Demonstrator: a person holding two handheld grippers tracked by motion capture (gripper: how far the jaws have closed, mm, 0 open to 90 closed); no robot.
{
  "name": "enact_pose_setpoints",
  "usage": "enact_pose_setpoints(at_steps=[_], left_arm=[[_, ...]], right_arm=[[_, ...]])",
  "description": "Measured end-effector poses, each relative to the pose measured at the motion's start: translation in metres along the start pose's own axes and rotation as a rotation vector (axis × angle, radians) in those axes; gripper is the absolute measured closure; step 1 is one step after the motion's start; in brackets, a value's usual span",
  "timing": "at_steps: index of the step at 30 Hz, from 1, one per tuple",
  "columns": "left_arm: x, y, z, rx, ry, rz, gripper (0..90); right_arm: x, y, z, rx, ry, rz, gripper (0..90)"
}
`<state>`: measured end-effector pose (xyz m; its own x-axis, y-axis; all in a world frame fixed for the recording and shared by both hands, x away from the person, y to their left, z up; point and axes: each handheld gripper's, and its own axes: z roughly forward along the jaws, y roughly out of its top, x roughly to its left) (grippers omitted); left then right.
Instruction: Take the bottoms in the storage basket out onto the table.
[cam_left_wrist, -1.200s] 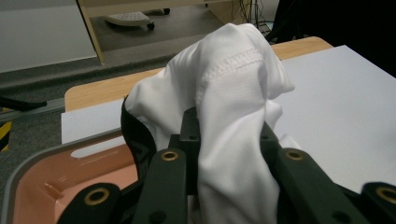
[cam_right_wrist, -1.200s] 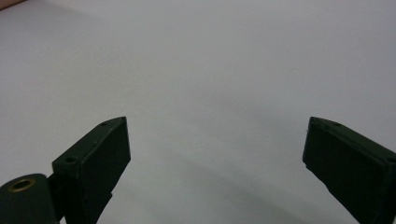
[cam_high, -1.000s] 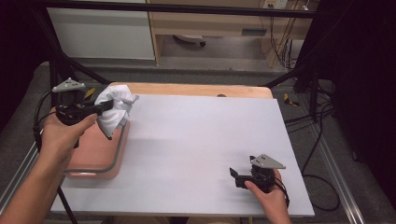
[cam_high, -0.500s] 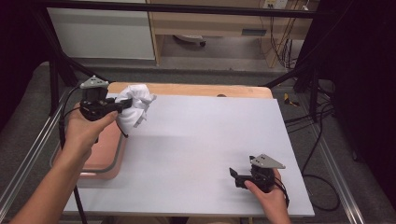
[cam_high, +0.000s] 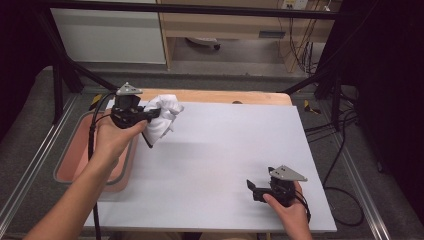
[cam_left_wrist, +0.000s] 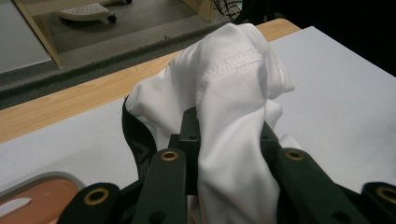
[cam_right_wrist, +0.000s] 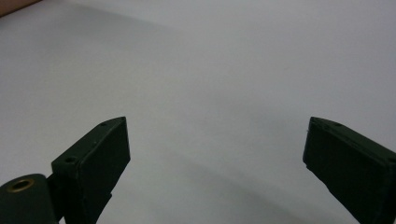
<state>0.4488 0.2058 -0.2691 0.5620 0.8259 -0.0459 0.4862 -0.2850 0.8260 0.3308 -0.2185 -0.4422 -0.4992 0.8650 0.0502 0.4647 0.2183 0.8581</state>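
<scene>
A crumpled white garment (cam_high: 163, 119) with a stitched hem and a black band hangs in the air over the left part of the white table (cam_high: 225, 150). My left gripper (cam_high: 152, 116) is shut on it, and the cloth (cam_left_wrist: 229, 112) bunches over both jaws in the left gripper view. Near the table's front right, my right gripper (cam_high: 251, 189) rests low, open, with nothing between its jaws (cam_right_wrist: 215, 158) but bare white tabletop.
A pink tray (cam_high: 75, 155) with a grey rim sits at the table's left edge, below my left forearm. A wooden strip (cam_high: 215, 96) runs along the table's far side. Black frame bars and cables surround the table.
My left gripper has carried the white garment rightward from above the pink tray to over the table's left part. The right gripper has stayed still.
</scene>
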Motion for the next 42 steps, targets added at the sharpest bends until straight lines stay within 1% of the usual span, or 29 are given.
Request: enact_pose_setpoints(at_steps=[3, 4, 5, 6, 7, 8, 9, 10, 11, 16, 17, 18, 19, 24, 30, 35, 40, 42], left_arm=[[-0.007, 0.002, 0.010, 0.004, -0.006, 0.007, 72.5], [-0.007, 0.002, 0.010, 0.004, -0.006, 0.007, 72.5], [-0.011, 0.003, 0.018, 0.010, -0.010, 0.014, 72.4], [-0.011, 0.003, 0.018, 0.010, -0.010, 0.014, 72.4], [-0.016, 0.003, 0.027, 0.019, -0.019, 0.010, 72.4], [-0.019, 0.003, 0.031, 0.024, -0.022, 0.014, 72.4], [-0.022, 0.004, 0.035, 0.027, -0.026, 0.017, 72.4], [-0.022, 0.004, 0.035, 0.027, -0.026, 0.017, 72.4], [-0.027, 0.005, 0.043, 0.035, -0.034, 0.030, 72.4], [-0.037, 0.006, 0.060, 0.031, -0.049, 0.029, 72.4], [-0.037, 0.006, 0.060, 0.031, -0.049, 0.029, 72.4], [-0.041, 0.006, 0.065, 0.034, -0.052, 0.035, 72.4], [-0.043, 0.006, 0.068, 0.033, -0.055, 0.033, 72.4], [-0.049, 0.006, 0.075, 0.033, -0.068, 0.035, 72.3], [-0.052, 0.006, 0.079, 0.032, -0.068, 0.035, 72.3], [-0.057, 0.005, 0.085, 0.035, -0.072, 0.055, 72.4], [-0.061, 0.004, 0.092, 0.038, -0.083, 0.052, 72.4], [-0.064, 0.004, 0.093, 0.041, -0.086, 0.057, 72.3]], right_arm=[[0.000, 0.000, 0.000, 0.002, 0.001, 0.002, 7.5], [0.000, 0.000, 0.000, 0.001, 0.001, 0.001, 7.5], [0.000, 0.000, 0.000, 0.001, 0.002, 0.001, 7.5], [0.000, 0.000, 0.000, 0.000, 0.003, 0.000, 7.5], [0.000, 0.000, 0.000, -0.001, 0.002, -0.002, 7.5], [0.000, 0.000, 0.000, -0.001, 0.002, -0.003, 7.5], [0.000, 0.000, 0.000, 0.000, 0.002, -0.002, 7.5], [0.000, 0.000, 0.000, 0.000, 0.002, -0.002, 7.5], [0.000, 0.000, 0.000, 0.002, 0.001, 0.000, 7.5], [-0.001, 0.000, -0.001, -0.002, 0.000, 0.002, 7.1], [-0.001, 0.000, -0.001, -0.002, 0.000, 0.002, 7.1], [-0.001, 0.000, -0.001, -0.002, 0.002, 0.002, 7.1], [-0.001, 0.000, -0.001, -0.003, 0.002, 0.002, 7.0], [-0.001, 0.000, -0.001, -0.003, 0.004, 0.002, 6.7], [0.000, 0.001, -0.001, -0.007, 0.009, 0.008, 6.4], [0.000, 0.001, 0.000, -0.008, 0.014, 0.001, 6.3], [0.000, 0.001, 0.000, -0.007, 0.013, 0.006, 6.2], [0.000, 0.001, 0.000, -0.007, 0.014, 0.004, 6.1]])
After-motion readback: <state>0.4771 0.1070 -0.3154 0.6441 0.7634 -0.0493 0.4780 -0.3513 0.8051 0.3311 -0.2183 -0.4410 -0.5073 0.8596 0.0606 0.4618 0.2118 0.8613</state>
